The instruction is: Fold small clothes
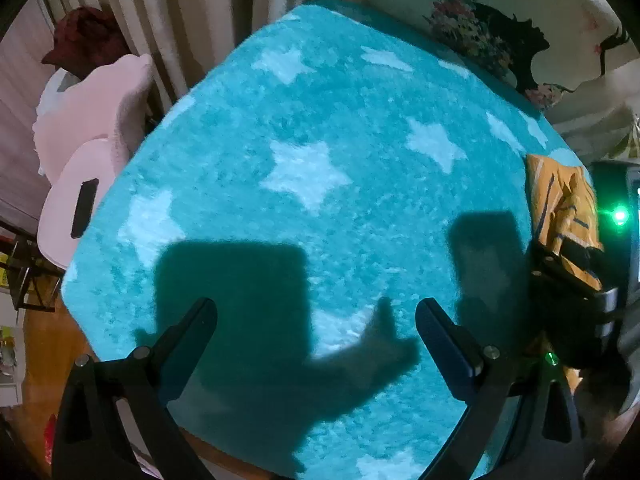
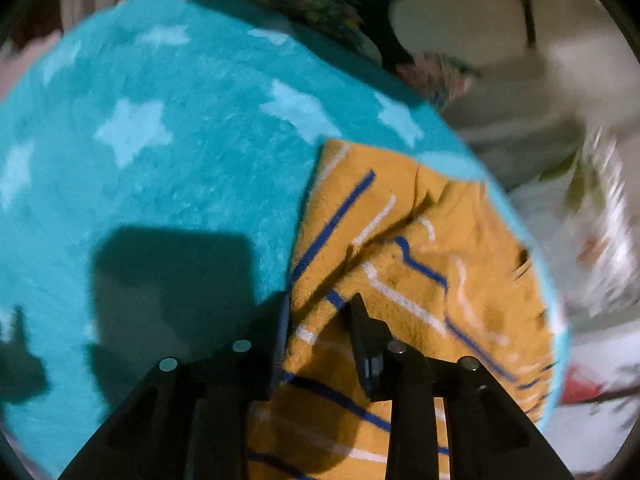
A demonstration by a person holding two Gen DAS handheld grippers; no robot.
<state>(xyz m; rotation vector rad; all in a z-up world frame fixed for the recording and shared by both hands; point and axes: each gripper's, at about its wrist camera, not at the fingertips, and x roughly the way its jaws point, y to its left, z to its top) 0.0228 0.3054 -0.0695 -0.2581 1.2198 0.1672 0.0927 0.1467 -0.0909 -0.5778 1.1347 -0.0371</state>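
Observation:
A small orange garment (image 2: 420,240) with blue and white stripes lies crumpled on the right side of a teal star-patterned blanket (image 2: 160,168). My right gripper (image 2: 320,304) is closed on a fold of the garment at its near left edge. The right wrist view is blurred by motion. In the left wrist view the garment (image 1: 560,208) shows at the right edge, with the right gripper's black body beside it. My left gripper (image 1: 316,312) is open and empty above the bare blanket (image 1: 320,140).
A pink chair (image 1: 92,140) with a dark red item on top stands left of the blanket. Striped curtains (image 1: 180,8) hang behind. A floral cream fabric (image 1: 500,20) lies beyond the blanket's far right edge. Wooden floor (image 1: 44,340) shows at lower left.

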